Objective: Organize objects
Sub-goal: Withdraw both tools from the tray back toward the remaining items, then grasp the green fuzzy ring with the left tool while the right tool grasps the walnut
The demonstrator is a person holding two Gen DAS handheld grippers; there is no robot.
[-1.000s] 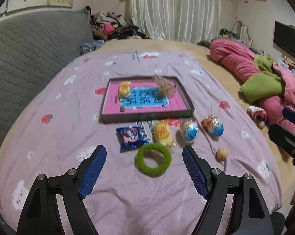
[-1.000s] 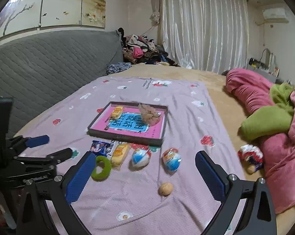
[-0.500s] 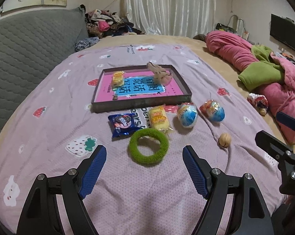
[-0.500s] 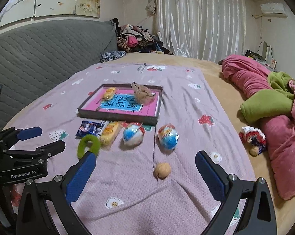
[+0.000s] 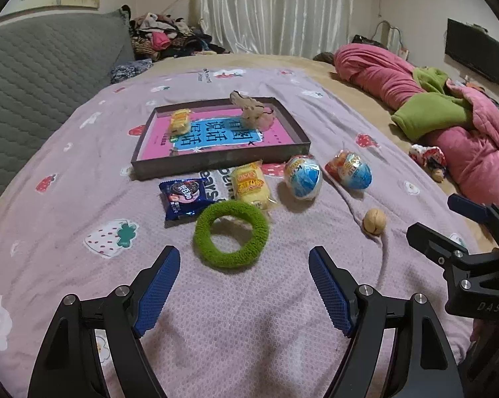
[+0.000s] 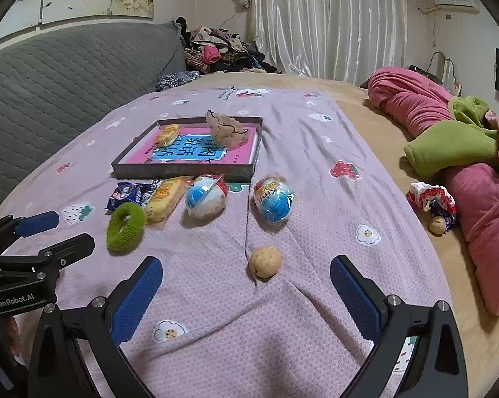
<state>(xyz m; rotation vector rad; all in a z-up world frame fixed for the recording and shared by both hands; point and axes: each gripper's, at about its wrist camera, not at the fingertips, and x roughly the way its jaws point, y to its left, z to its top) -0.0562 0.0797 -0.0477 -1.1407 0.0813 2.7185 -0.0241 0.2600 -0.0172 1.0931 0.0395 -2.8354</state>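
A shallow box tray with a pink and blue book inside lies on the lilac sheet; a yellow snack and a beige toy rest in it. In front lie a blue cookie packet, a yellow cake packet, a green fuzzy ring, two wrapped toy eggs and a walnut. My left gripper hangs open just short of the ring. My right gripper is open, the walnut between its fingertips, untouched.
A grey quilted headboard runs along the left. Rolled pink and green blankets and a small doll lie on the right. Clothes are piled at the back. A television hangs on the right wall.
Both grippers have sunk toward the bed and come closer to the objects. The ring now lies near the left fingertips and the walnut between the right ones. Nothing has been grasped.
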